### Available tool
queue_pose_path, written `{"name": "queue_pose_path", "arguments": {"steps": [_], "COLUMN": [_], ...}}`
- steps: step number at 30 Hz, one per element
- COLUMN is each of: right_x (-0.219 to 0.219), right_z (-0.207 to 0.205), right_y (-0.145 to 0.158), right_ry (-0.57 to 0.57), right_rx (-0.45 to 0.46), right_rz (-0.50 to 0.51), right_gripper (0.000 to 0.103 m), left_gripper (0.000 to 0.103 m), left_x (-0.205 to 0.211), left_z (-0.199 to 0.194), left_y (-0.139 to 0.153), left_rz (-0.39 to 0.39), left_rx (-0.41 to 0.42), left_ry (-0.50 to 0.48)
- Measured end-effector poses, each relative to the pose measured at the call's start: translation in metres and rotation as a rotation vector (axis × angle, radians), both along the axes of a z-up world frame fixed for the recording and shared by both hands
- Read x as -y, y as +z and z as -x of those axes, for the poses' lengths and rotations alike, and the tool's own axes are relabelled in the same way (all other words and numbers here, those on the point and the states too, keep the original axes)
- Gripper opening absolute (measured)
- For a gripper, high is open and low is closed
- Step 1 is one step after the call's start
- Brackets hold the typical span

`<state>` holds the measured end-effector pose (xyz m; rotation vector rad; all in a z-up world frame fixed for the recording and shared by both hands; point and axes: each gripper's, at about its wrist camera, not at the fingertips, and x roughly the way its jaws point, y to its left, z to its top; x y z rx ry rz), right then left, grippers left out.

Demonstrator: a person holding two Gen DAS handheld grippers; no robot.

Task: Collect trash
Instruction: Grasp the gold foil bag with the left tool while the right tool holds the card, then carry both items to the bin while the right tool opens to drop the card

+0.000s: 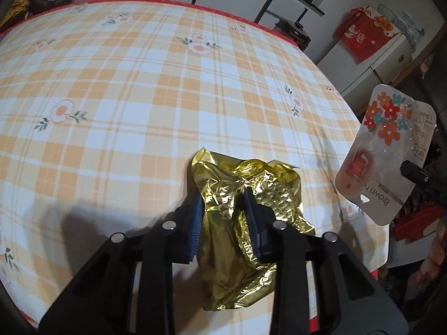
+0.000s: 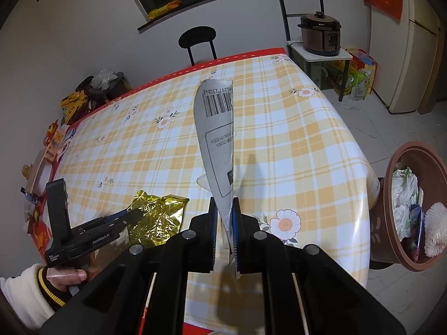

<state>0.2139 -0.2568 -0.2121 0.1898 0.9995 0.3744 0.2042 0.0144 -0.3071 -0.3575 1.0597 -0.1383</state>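
Left gripper: blue pads sit either side of the crumpled gold foil wrapper on the checked tablecloth. Foil bunches up between the pads and bulges past the right one, and both look pressed into it, so it's pinching the wrapper. Wrapper's near end is partly covered by the black finger frames.

Right gripper: pressed together on the hook card pack, held edge-on above the table, card sticking straight out ahead of the tips. Only the grey back with barcode shows in the right wrist view; the printed flower face shows in the left wrist view. Bottom edge of the card is hidden behind the pads.

Brown bin, far right of the right gripper, off the table edge, holds white crumpled trash; its rim is cut off by the frame. Person's left hand is only partly visible under the left gripper's handle.
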Motion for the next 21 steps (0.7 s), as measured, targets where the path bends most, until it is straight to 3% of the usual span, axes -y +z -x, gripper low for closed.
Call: {"name": "queue_pose_path", "arguments": {"steps": [14, 21], "right_x": [0.004, 0.026], "right_z": [0.011, 0.016], "right_y": [0.033, 0.041], "right_ry": [0.019, -0.005], "right_rx": [0.072, 0.094], "right_rz": [-0.038, -0.062], "right_gripper": [0.011, 0.011], "left_gripper": [0.025, 0.025], "left_x": [-0.055, -0.053], "left_z": [0.050, 0.058], "left_y": [0.084, 0.118], "left_rz": [0.018, -0.001], "left_rx": [0.189, 0.262], "left_ry": [0.163, 0.170]}}
